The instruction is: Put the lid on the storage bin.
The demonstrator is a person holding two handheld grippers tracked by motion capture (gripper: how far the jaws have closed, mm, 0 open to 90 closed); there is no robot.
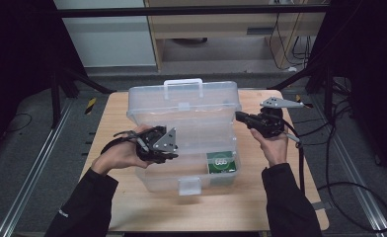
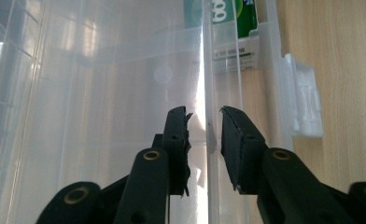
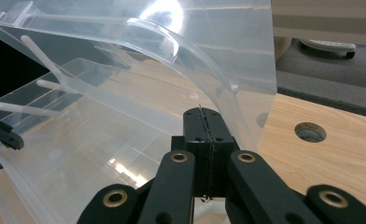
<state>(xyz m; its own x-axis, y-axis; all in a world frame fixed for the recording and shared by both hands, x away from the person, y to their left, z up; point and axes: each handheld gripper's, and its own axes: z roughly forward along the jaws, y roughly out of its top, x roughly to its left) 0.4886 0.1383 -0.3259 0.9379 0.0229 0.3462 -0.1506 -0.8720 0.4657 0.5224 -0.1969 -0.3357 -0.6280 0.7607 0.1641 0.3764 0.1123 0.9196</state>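
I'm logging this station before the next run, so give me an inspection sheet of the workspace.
Surface: wooden table, with a round hole in its top in the right gripper view.
Job's things: clear plastic box with its lid raised; green packet in its front right corner.
Clutter: nothing seen.
Grippers: left gripper open, its jaws astride the box's front wall without pressing it; right gripper shut, at the lid's edge.
Cables: black cable trailing on the floor to the right.
Surroundings: dark frame, grey floor, a cabinet behind.
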